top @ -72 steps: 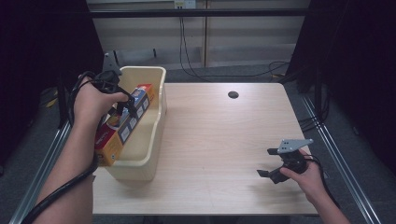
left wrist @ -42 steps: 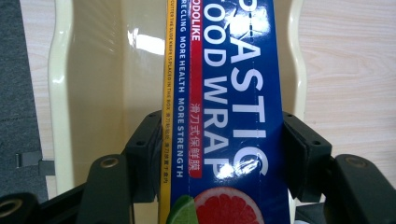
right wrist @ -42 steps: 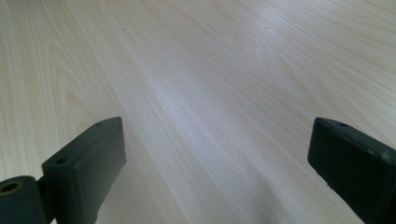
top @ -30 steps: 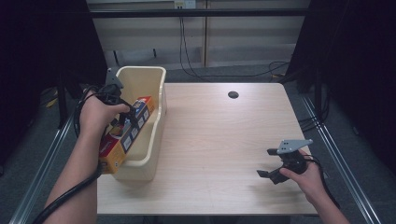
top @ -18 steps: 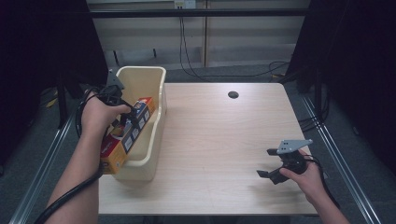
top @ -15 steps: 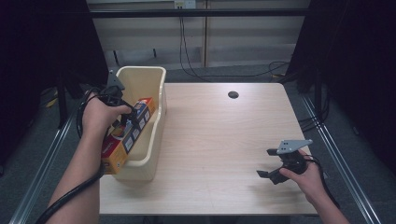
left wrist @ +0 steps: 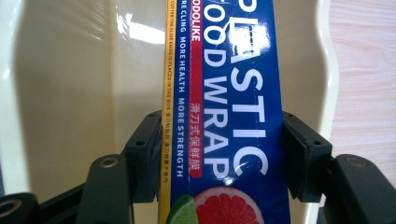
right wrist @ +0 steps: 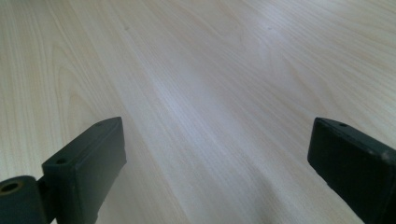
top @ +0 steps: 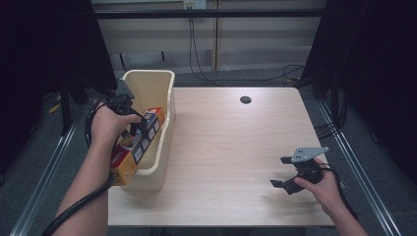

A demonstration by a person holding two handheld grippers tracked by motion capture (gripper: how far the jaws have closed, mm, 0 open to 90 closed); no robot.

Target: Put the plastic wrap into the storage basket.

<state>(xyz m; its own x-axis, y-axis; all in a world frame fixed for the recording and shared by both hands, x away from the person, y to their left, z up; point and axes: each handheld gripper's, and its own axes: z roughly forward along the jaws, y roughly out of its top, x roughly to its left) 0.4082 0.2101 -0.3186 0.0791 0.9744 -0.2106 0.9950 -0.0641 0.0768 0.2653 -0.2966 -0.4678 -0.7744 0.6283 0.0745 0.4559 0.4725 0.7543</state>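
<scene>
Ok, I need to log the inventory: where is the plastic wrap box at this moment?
High view, left side: the plastic wrap box lies tilted in the cream bin, clamped by the left gripper.

Right gripper (right wrist: 219,172), jaws wide apart, above pale wooden table (right wrist: 201,70)
</scene>
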